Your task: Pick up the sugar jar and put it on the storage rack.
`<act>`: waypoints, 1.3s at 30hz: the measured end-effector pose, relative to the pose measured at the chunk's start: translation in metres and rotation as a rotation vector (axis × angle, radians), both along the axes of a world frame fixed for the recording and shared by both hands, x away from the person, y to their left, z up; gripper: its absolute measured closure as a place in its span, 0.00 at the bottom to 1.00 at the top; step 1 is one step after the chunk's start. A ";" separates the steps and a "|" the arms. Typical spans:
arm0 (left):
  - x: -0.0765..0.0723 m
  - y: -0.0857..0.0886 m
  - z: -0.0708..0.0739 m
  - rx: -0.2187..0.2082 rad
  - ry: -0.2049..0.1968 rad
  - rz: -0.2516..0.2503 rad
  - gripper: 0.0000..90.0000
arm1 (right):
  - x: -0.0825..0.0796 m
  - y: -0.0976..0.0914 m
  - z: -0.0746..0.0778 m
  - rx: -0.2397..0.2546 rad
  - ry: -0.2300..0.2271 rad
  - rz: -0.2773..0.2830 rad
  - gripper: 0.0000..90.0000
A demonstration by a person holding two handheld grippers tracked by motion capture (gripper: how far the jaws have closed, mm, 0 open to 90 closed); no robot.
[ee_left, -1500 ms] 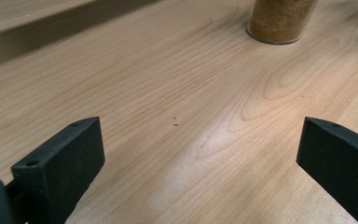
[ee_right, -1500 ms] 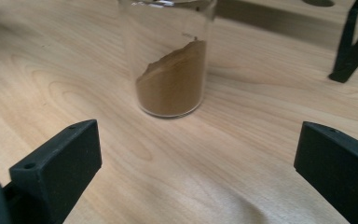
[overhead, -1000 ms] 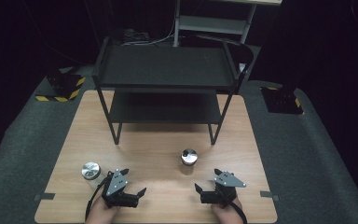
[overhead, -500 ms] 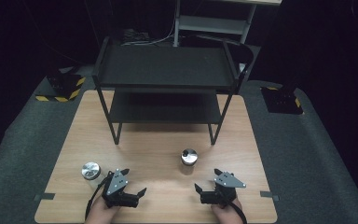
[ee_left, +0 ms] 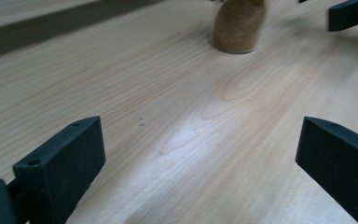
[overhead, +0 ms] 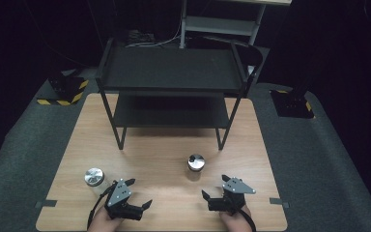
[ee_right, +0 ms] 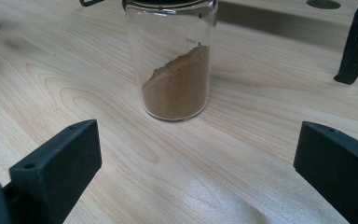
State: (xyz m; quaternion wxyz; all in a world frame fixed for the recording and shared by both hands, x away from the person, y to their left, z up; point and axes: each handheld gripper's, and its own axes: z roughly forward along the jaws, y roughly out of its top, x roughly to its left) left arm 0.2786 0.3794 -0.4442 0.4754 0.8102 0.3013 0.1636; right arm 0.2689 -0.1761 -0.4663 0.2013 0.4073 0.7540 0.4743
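Both grippers wide open, resting low at the table's near edge.
Left gripper [overhead: 134,199] at 7 o'clock, right gripper [overhead: 216,190] at 5; glass jar of brown powder [ee_right: 174,60] stands centre, second jar [overhead: 94,179] beside the left gripper.

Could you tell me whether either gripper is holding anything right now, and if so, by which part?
Nothing is held. Left gripper and right gripper are both open, apart from the jar of brown powder.

left hand-held gripper [overhead: 136,194], right hand-held gripper [overhead: 216,189], jaws apart
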 end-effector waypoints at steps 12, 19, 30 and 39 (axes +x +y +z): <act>-0.011 0.009 0.011 -0.060 -0.055 0.005 0.02 | 0.001 -0.002 0.000 0.008 0.003 0.004 0.01; -0.017 0.016 0.018 -0.060 -0.093 0.036 0.02 | 0.001 -0.002 0.000 0.006 0.004 0.004 0.01; -0.024 0.034 0.027 -0.053 -0.145 0.101 0.02 | 0.002 -0.003 0.000 0.012 0.007 0.004 0.01; -0.029 0.054 0.031 -0.049 -0.181 0.168 0.01 | 0.002 -0.003 0.000 0.012 0.007 0.004 0.01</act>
